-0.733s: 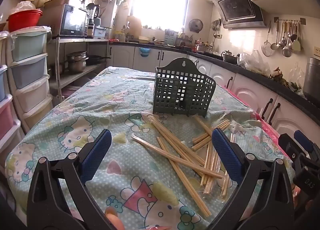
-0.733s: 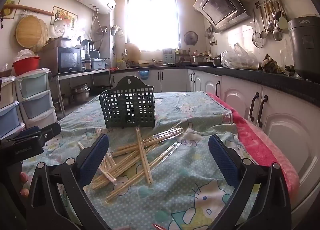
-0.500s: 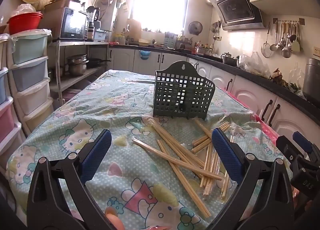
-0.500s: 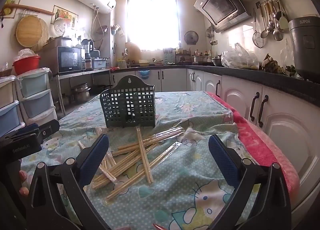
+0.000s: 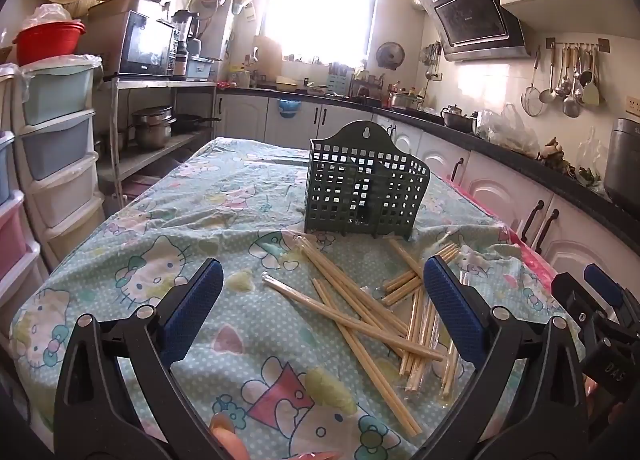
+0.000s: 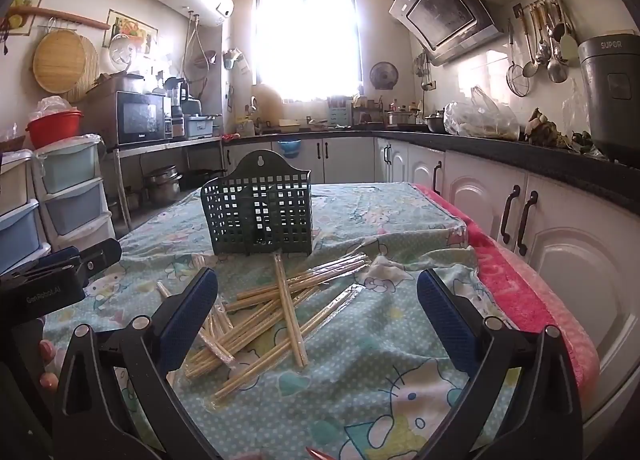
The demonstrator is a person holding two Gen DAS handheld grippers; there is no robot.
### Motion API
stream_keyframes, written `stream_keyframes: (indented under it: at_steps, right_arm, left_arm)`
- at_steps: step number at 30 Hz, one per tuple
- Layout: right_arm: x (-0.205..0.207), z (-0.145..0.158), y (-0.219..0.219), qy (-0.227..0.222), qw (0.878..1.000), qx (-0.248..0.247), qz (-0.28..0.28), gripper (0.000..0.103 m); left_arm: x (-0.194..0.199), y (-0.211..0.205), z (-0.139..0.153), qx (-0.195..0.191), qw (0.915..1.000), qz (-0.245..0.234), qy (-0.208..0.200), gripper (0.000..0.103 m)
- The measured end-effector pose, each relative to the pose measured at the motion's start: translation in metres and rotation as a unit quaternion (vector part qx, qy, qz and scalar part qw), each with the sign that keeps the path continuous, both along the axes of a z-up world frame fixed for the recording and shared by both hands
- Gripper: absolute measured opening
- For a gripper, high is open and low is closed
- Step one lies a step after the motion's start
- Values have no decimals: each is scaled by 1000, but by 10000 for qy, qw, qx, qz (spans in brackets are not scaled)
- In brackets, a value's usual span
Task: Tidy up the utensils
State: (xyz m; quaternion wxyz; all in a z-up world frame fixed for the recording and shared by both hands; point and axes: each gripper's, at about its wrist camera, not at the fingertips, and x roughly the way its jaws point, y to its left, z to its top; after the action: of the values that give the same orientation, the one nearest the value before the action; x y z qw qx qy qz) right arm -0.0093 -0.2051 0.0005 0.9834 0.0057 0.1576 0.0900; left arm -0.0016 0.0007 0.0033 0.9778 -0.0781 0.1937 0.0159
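Observation:
A dark green perforated utensil holder (image 5: pixel 362 190) stands upright on the table, also in the right wrist view (image 6: pixel 258 212). Several wooden chopsticks (image 5: pixel 356 312) lie scattered in front of it, some in clear wrappers (image 6: pixel 272 308). My left gripper (image 5: pixel 324 308) is open and empty, hovering over the near left of the pile. My right gripper (image 6: pixel 316 308) is open and empty, above the near right of the pile. Each gripper shows at the edge of the other's view.
The table wears a Hello Kitty cloth (image 5: pixel 168 260) with a pink edge (image 6: pixel 532 300) on the right. White cabinets (image 6: pixel 560 228) run close along the right. Plastic drawers (image 5: pixel 52 164) stand at the left.
Both grippers have drifted slightly; the left view has tilted up and shifted a little. The chopsticks and holder have not moved.

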Motion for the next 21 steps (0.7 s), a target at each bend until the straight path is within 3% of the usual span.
stream_keyframes:
  at_steps: [21]
  right_arm:
    - [4,-2,-1,45,10000,24,32,97]
  left_arm:
    - [1,1,-1,-5,10000,0,15,93]
